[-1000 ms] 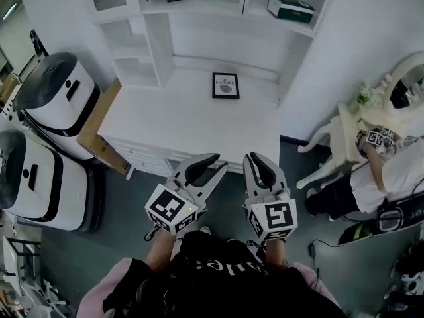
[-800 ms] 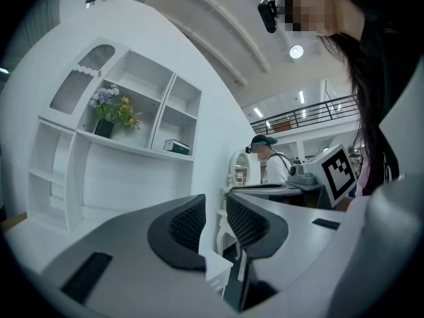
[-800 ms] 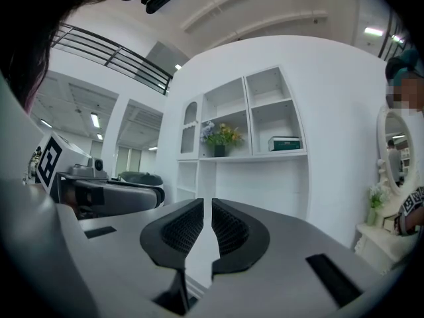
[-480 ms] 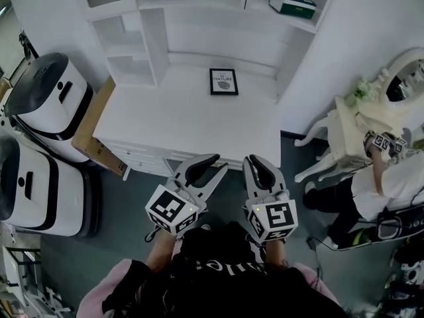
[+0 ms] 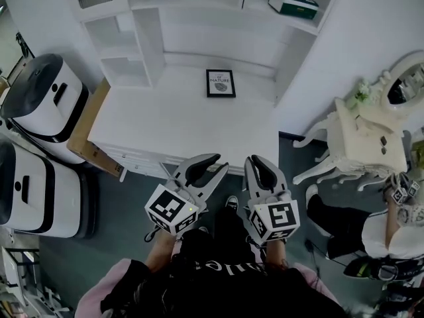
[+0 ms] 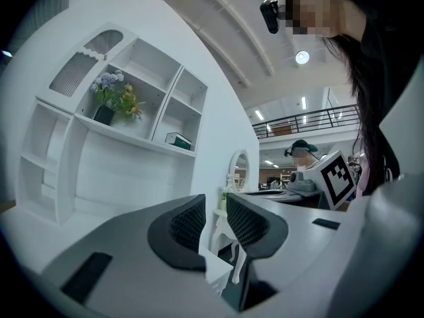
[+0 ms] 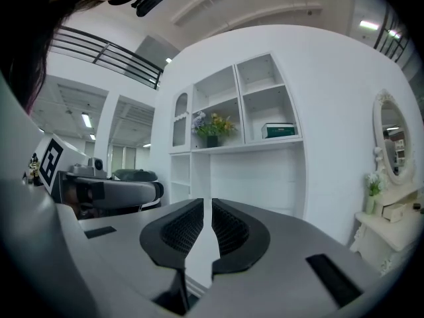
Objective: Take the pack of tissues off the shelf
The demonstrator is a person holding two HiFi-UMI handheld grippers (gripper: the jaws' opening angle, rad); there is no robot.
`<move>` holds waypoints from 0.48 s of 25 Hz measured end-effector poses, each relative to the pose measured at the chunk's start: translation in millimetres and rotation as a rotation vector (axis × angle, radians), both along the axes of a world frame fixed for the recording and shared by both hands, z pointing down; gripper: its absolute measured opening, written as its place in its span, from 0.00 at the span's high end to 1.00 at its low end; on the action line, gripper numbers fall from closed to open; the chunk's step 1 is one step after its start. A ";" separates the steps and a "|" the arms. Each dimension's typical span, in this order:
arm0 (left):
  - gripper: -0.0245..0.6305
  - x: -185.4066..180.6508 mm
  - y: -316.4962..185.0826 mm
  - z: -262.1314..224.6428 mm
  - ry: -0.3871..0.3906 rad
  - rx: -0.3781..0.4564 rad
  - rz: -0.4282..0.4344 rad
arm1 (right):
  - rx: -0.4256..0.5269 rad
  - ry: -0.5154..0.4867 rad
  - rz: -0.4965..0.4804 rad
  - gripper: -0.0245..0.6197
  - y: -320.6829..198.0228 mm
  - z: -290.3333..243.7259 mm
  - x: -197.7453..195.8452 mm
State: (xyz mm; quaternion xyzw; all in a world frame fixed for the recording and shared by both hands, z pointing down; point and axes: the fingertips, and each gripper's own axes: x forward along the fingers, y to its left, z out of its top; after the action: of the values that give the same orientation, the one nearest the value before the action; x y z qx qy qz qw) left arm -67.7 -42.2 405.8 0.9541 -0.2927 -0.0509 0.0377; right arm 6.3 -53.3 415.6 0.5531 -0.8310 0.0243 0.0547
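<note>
The pack of tissues point(image 5: 293, 3), green and white, lies on the upper right shelf of the white shelf unit point(image 5: 149, 42). It is far from both grippers. It also shows small in the left gripper view, the pack of tissues point(image 6: 177, 140), and in the right gripper view, the pack of tissues point(image 7: 279, 130). My left gripper point(image 5: 217, 166) hangs in front of the desk's near edge, a narrow gap between its pads point(image 6: 187, 221) and nothing in it. My right gripper point(image 5: 256, 161) is beside it, shut and empty. Left gripper point(image 6: 216, 211) and right gripper point(image 7: 211, 212) both point level at the shelves.
A white desk point(image 5: 172, 124) with a framed picture point(image 5: 220, 83) stands under the shelves. A flower pot point(image 7: 213, 126) sits on a middle shelf. Two white machines point(image 5: 46, 98) and a cardboard sheet point(image 5: 89, 131) stand left. A white vanity table point(image 5: 368, 138) and a person point(image 5: 387, 234) are right.
The person at the right has moved away from the vanity table toward the lower right. Both grippers keep their place in the head view, jaws unchanged.
</note>
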 end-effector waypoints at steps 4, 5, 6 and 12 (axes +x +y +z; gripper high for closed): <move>0.80 14.6 -27.5 -0.5 -0.009 0.005 -0.013 | 0.006 -0.007 -0.018 0.86 -29.3 -0.1 14.2; 0.80 19.2 -35.4 -1.2 -0.011 0.007 -0.017 | 0.008 -0.009 -0.025 0.86 -37.3 -1.3 18.7; 0.80 24.2 -43.9 -2.6 -0.011 0.009 -0.023 | 0.011 -0.009 -0.032 0.86 -45.5 -3.0 23.5; 0.80 65.2 -99.6 -18.7 0.008 0.035 -0.056 | 0.026 0.001 -0.083 0.86 -100.9 -16.4 57.5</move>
State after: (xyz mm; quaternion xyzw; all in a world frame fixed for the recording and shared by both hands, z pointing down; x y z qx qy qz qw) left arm -2.5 -141.8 387.1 0.9458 -0.3183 -0.0609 0.0208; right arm 63.9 -154.1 399.2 0.5188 -0.8535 0.0108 0.0486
